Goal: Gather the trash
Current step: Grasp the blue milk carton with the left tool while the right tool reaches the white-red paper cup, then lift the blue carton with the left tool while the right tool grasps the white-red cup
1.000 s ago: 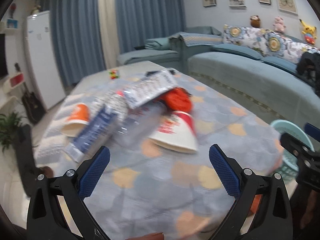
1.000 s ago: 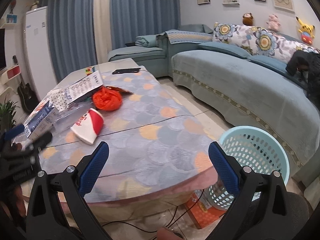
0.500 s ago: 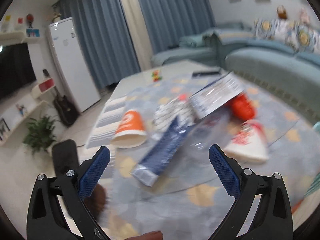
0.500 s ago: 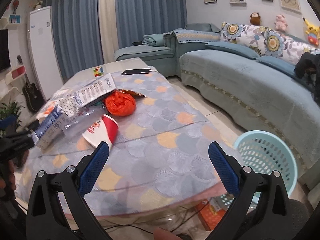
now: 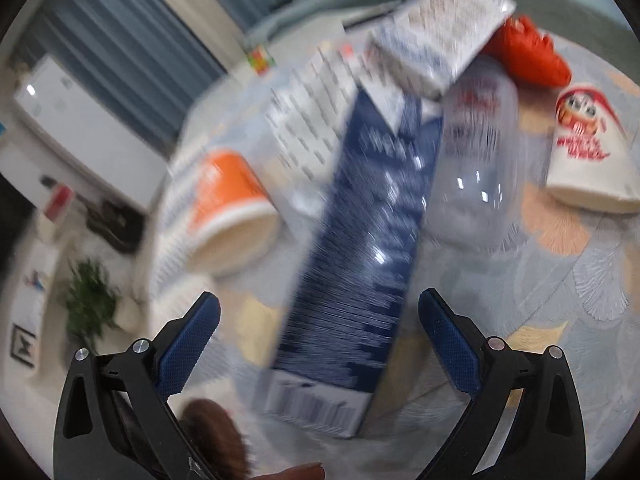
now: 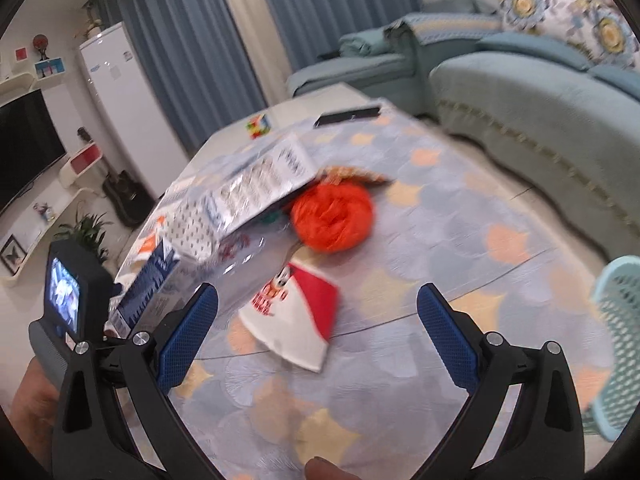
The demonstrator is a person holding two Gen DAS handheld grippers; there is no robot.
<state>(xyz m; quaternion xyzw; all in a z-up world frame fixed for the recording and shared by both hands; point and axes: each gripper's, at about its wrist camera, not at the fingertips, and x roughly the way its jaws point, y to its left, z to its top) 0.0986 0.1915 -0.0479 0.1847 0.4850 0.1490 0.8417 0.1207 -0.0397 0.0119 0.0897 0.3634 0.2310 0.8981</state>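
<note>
A blue and white carton (image 5: 360,248) lies on the patterned tablecloth (image 5: 560,300), its near end between the open fingers of my left gripper (image 5: 318,332), which do not touch it. Beside it lie an orange paper cup (image 5: 228,208), a clear plastic bottle (image 5: 476,152), a red and white paper cup (image 5: 584,144), a crumpled orange bag (image 5: 528,56) and a white printed packet (image 5: 440,28). My right gripper (image 6: 316,336) is open above the red and white cup (image 6: 296,320), with the orange bag (image 6: 332,216) behind. The carton (image 6: 148,288) lies at its left.
A light blue mesh basket (image 6: 620,336) stands beside the table at the right edge. A teal sofa (image 6: 540,92) runs along the right. A black remote (image 6: 348,116) and a colour cube (image 6: 260,124) lie at the table's far end. A fridge (image 6: 120,112) stands back left.
My left gripper has swung left and then closed in low on the blue carton, which now fills its view. My right gripper has moved forward over the table towards the red and white cup.
</note>
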